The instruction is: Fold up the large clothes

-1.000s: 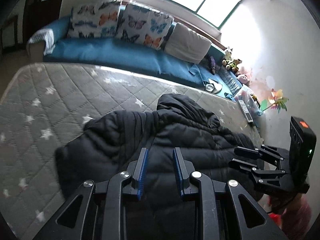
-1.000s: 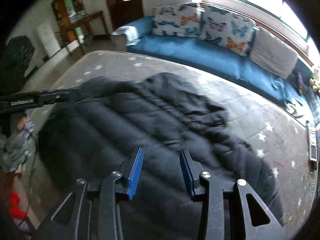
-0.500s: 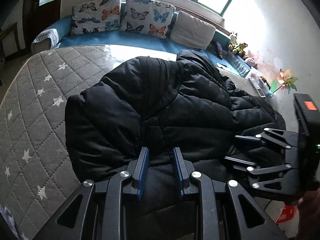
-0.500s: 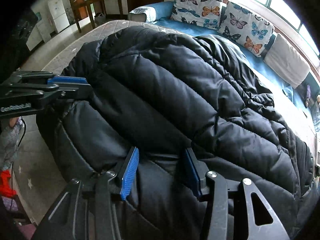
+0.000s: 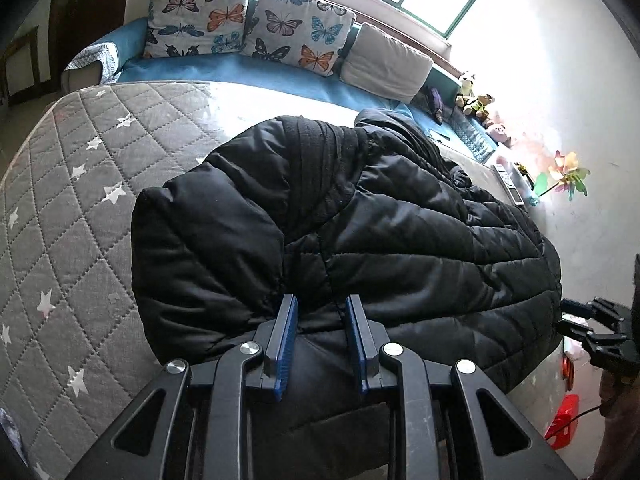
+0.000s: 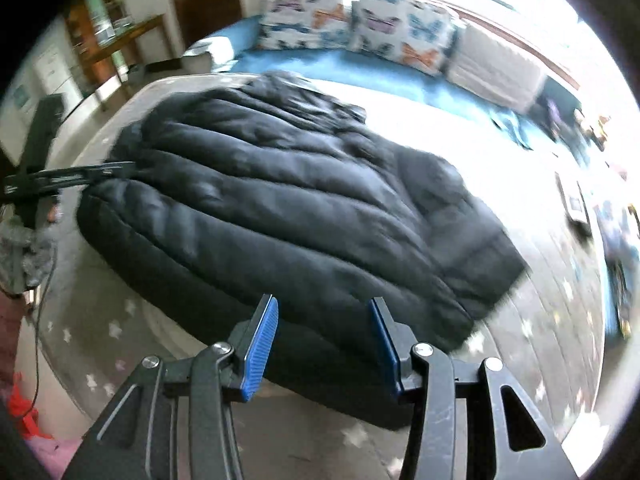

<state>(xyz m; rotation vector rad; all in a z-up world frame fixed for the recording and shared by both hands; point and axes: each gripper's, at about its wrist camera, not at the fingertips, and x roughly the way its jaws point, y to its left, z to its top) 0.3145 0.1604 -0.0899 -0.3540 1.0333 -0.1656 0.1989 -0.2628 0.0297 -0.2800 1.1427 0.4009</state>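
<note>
Seen from the left wrist, the left tool (image 5: pixel 321 336) points down at a black padded jacket (image 5: pixel 360 240) heaped on a grey quilted mattress (image 5: pixel 72 216) with white stars. Its blue pads (image 5: pixel 285 344) sit close together with a fold of the jacket's near edge bunched between them, so it is pinching the jacket. The bulk of the jacket lies straight ahead of this tool and spreads off to its right. Far ahead runs a blue sofa (image 5: pixel 248 70) with butterfly cushions (image 5: pixel 248 20) and a plain pale one beside them. Off to the right edge, the right tool (image 5: pixel 576 320) hangs just beside the jacket's side, apart from the fabric.

From the right wrist, blurred, the right tool (image 6: pixel 323 344) has its blue pads (image 6: pixel 260 350) spread wide, with nothing caught between them; the jacket's (image 6: pixel 288 216) near edge lies on the mattress (image 6: pixel 532 344) below and just ahead of the gap. The jacket stretches away ahead and to the left of this tool. At the far left, the left tool (image 6: pixel 120 168) reaches in against the jacket's edge.
</note>
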